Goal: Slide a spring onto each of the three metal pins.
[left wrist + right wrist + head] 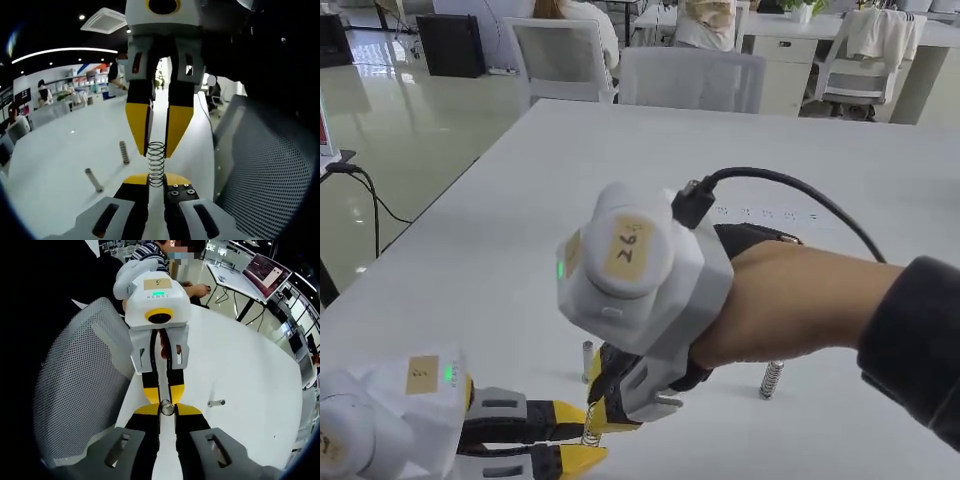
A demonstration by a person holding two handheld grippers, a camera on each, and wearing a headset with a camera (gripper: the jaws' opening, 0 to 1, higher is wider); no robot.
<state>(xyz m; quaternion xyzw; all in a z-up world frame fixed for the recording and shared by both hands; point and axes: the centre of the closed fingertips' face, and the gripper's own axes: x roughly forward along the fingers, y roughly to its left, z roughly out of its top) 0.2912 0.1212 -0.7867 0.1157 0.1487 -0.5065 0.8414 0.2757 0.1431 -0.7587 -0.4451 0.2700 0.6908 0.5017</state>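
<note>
A small steel spring (590, 428) stands upright near the table's front edge, with both grippers meeting at it. My left gripper (588, 438) comes in from the lower left, and its yellow jaws (156, 181) are shut on the lower coils of the spring (156, 162). My right gripper (605, 412) reaches down from the right; its fingers (177, 125) pinch the spring's top. End-on, the spring (167, 407) sits between my right gripper's tips (167, 412). A bare metal pin (587, 360) stands just behind. Another pin (771, 380) to the right carries a spring.
The white table (520, 230) stretches away with open surface behind the pins. A black cable (790, 190) arcs from the right gripper over the hand. Grey chairs (690, 80) stand at the far edge. A mesh chair back (265, 165) is close to the near edge.
</note>
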